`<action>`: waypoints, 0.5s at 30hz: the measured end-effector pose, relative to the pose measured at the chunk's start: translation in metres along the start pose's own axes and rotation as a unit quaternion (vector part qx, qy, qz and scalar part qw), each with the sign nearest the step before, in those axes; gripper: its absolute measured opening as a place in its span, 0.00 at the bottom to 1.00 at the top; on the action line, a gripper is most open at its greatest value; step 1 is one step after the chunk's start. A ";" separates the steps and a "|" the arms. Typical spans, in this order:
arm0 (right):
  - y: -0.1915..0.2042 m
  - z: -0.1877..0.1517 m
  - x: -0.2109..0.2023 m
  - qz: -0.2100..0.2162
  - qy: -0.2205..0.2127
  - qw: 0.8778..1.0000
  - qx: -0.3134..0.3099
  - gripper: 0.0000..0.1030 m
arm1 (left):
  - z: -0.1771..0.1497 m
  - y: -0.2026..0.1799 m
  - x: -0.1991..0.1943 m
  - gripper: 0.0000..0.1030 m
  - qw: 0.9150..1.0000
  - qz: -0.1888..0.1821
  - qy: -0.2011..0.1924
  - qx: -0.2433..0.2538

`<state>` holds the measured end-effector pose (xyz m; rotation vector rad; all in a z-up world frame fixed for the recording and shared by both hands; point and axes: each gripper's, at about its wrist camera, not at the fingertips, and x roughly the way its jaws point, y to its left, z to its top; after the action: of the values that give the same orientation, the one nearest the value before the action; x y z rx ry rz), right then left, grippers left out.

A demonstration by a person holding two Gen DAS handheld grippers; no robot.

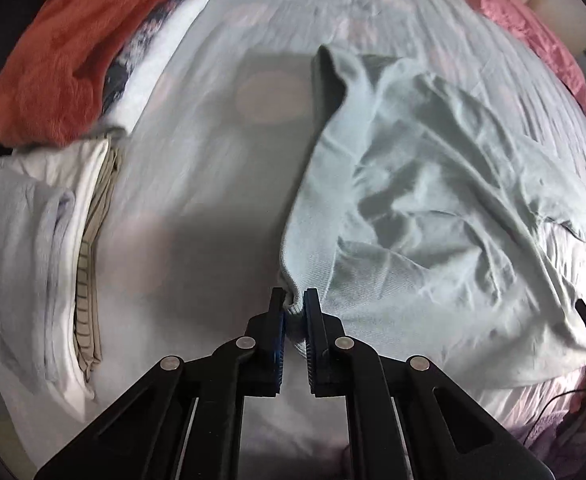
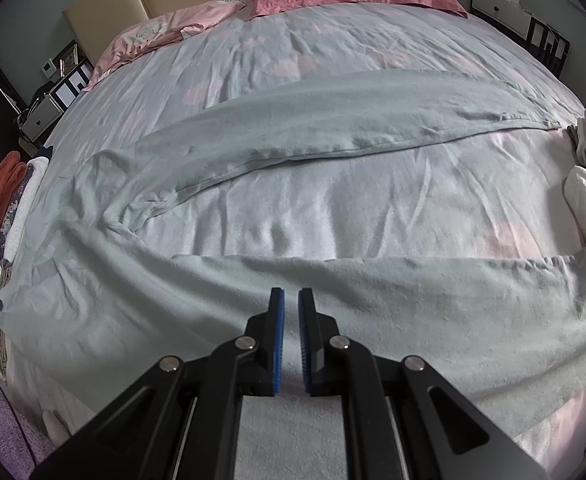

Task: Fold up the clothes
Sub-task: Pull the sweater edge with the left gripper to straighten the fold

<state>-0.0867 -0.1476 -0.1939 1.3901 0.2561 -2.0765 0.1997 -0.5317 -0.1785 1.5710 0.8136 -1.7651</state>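
The bed (image 2: 333, 60), under a pale floral cover, carries the light green trousers (image 2: 293, 280) spread across its near half, one leg angled away. Folded clothes (image 1: 53, 208) are stacked along the left edge. The left tool (image 1: 293, 304) pinches the trousers' hem. The right tool (image 2: 291, 304) is pressed together over the fabric of the near leg; a grip cannot be made out.

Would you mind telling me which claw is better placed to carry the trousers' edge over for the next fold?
Left, probably: the left claw already pinches the pale green trousers, while the right claw holds nothing visible.
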 end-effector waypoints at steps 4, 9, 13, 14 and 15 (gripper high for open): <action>-0.002 0.000 0.003 -0.002 0.004 1.000 0.003 0.08 | 0.004 0.008 0.037 0.09 0.995 0.035 0.094 -0.027; -0.006 0.000 0.007 -0.001 0.010 1.000 0.012 0.08 | 0.005 0.007 0.047 0.09 0.992 0.047 0.110 -0.035; -0.010 0.001 0.008 -0.001 0.013 1.000 0.018 0.08 | 0.004 0.007 0.041 0.14 0.993 0.046 0.105 -0.039; -0.012 0.002 0.008 0.001 0.014 1.000 0.023 0.08 | 0.002 0.008 0.037 0.22 0.993 0.046 0.102 -0.039; -0.015 0.002 0.008 0.002 0.015 0.999 0.028 0.08 | 0.001 0.010 0.032 0.33 0.993 0.047 0.098 -0.041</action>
<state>-0.0993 -0.1404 -0.2027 1.4539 0.2079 -2.0749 0.2045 -0.5404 -0.2108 1.7179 0.8773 -1.5087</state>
